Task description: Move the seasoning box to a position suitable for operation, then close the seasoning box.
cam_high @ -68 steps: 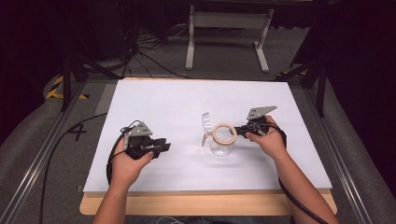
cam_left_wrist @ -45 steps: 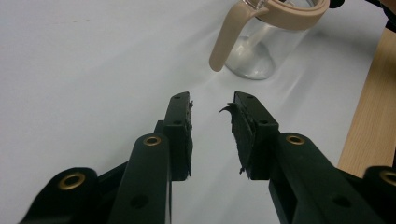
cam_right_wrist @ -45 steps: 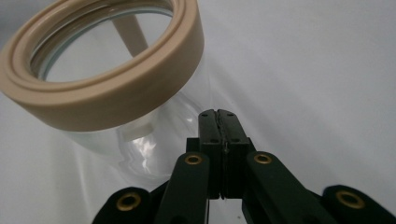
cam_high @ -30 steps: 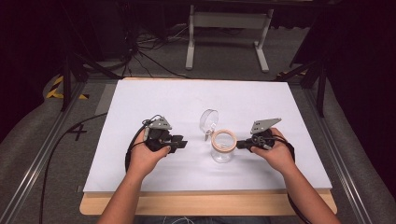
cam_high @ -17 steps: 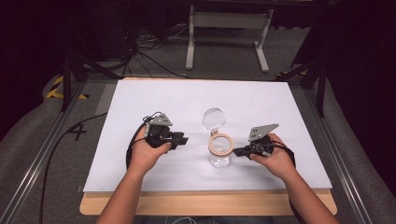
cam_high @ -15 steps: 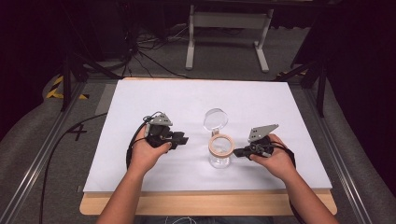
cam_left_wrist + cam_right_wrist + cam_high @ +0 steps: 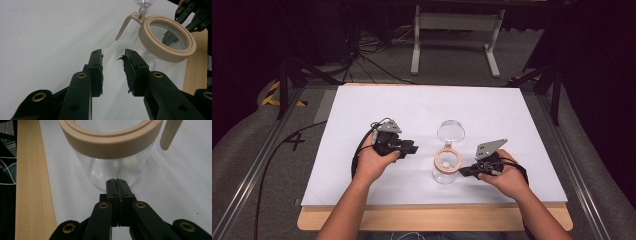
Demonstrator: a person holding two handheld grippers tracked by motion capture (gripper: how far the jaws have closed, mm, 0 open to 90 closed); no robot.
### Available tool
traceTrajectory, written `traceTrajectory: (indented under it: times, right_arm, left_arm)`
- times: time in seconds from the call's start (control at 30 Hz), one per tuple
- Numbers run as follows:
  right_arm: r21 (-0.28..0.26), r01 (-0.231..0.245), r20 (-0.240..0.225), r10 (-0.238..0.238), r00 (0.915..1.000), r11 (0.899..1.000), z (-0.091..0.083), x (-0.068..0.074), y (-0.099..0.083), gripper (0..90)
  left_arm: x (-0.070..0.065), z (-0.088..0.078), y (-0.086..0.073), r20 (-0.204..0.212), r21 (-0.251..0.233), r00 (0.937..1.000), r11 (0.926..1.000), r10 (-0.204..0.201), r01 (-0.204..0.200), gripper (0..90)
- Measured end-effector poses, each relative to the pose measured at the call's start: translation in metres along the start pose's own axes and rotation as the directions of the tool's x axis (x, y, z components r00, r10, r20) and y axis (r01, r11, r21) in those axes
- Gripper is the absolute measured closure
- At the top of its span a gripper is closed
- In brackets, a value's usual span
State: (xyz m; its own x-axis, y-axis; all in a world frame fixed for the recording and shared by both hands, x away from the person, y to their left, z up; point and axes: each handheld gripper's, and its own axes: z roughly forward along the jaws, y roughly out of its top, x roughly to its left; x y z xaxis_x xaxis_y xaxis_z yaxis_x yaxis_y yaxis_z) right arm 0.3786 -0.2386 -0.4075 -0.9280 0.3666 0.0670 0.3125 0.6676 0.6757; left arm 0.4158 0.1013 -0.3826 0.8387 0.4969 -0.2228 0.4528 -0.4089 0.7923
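So from my seat I count one jar [image 7: 447,167], two grippers, one white sheet [image 7: 422,107] and one wooden table [image 7: 432,218] poking out under it along the near edge.

The jar is clear glass or plastic, can't tell which, round body, standing upright near the middle of the sheet, a bit toward the near side. It has a thick beige collar [image 7: 167,38] around the mouth, smooth and matte looking, with a curved beige lever [image 7: 124,24] sticking off one side. A round clear lid [image 7: 451,130] is swung open behind it, hanging off the collar by a small hinge.

Left gripper [image 7: 113,70]: black jaws spread apart with nothing between them, pointing at the jar from its left, not touching it. The pads [image 7: 98,72] look rough and frayed at the edges. Brass rivets on the arms.

Right gripper [image 7: 117,185]: jaws pressed flat together, nothing in them as far as I can see, tips just beside the jar's clear wall low down. Whether they actually touch the wall, I can't tell.

The sheet is plain, smooth, rectangular. The table edge is light wood with visible grain.
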Motion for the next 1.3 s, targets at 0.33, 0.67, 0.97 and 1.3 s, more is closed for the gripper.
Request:
traceTrajectory:
  times: [0.33, 0.67, 0.97, 1.3]
  right_arm:
    - [-0.076, -0.015, 0.039, 0.018, 0.9991, 0.997, -0.022, -0.006, 0.002, 90.0]
    - [-0.208, -0.019, 0.063, 0.033, 0.9975, 0.978, -0.049, -0.003, 0.014, 90.0]
    - [-0.254, -0.020, 0.025, 0.028, 0.9993, 0.967, -0.051, 0.005, 0.025, 90.0]
    - [-0.295, -0.062, 0.034, 0.076, 0.9966, 0.954, -0.045, 0.007, 0.030, 90.0]
  left_arm:
    - [-0.004, -0.003, 0.003, 0.024, -0.001, 0.9997, 0.9999, 0.010, -0.010, 72.2]
    - [-0.024, -0.009, 0.009, 0.086, 0.005, 0.9959, 0.9995, 0.029, -0.030, 80.2]
    - [-0.026, -0.007, 0.031, 0.046, -0.077, 0.9984, 0.9966, 0.033, -0.030, 84.8]
    - [-0.018, 0.013, 0.068, 0.004, -0.120, 0.9997, 0.9924, 0.026, -0.025, 83.8]
